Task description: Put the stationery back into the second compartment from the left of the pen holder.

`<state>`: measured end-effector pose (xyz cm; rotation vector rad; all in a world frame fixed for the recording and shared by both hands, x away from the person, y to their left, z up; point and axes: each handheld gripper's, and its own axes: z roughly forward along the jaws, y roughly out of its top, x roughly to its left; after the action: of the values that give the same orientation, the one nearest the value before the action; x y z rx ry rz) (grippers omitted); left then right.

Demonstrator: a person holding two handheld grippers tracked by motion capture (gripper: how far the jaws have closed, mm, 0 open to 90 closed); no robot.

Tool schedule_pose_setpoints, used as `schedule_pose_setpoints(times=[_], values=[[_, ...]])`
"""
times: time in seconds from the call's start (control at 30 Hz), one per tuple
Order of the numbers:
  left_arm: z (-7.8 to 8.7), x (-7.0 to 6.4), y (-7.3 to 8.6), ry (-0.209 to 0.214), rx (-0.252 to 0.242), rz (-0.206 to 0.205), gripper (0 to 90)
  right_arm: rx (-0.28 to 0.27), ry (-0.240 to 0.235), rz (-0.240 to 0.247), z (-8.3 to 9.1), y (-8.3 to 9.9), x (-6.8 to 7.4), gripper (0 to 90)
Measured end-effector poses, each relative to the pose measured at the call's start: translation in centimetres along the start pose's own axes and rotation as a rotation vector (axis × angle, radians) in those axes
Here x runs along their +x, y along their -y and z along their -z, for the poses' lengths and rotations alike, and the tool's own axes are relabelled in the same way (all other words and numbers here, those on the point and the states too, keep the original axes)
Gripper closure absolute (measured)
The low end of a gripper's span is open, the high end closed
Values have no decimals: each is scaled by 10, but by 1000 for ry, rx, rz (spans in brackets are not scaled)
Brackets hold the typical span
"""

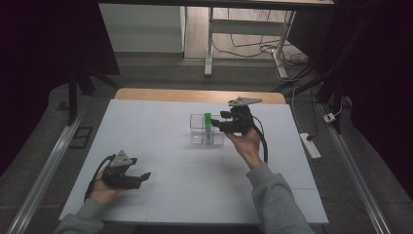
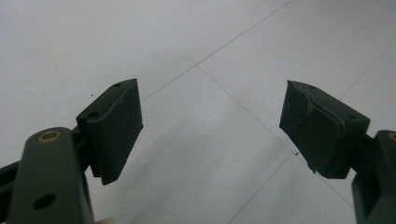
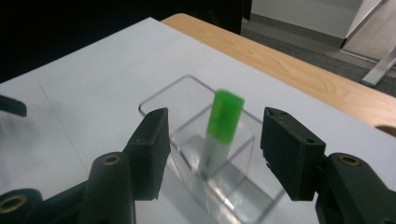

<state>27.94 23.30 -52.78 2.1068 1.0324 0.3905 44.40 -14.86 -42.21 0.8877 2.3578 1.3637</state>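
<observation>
The right claw hangs just beside a clear box near the middle of the white tabletop, its jaws spread apart with nothing between them. A green-capped marker stands in the box, leaning a little, its cap rising above the rim. In the right gripper view the marker sits between the two jaws but farther off, and the pictures do not show whether the jaws have just let it go or are about to take it. If the step is a pick-up, the claw should come in level with the cap, centred so both pads meet it together, and stay clear of the box wall, which is thin and probably light enough to slide or tip at a knock. Closing on the cap rather than the pale barrel looks the safer hold, and the lift should go straight up until the marker clears the rim. The left claw rests low over bare tabletop well apart from the box, jaws also wide and empty; it could steady the box if needed.
</observation>
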Motion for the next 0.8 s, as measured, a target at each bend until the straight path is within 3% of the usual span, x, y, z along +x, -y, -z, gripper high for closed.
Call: schedule_pose_setpoints(times=[0.43,0.8], values=[[-1,0,0,0,1,0,207,79,35,-14,34,44,-6,407],[-1,0,-1,2,0,1,207,106,38,-33,62,78,-8,397]])
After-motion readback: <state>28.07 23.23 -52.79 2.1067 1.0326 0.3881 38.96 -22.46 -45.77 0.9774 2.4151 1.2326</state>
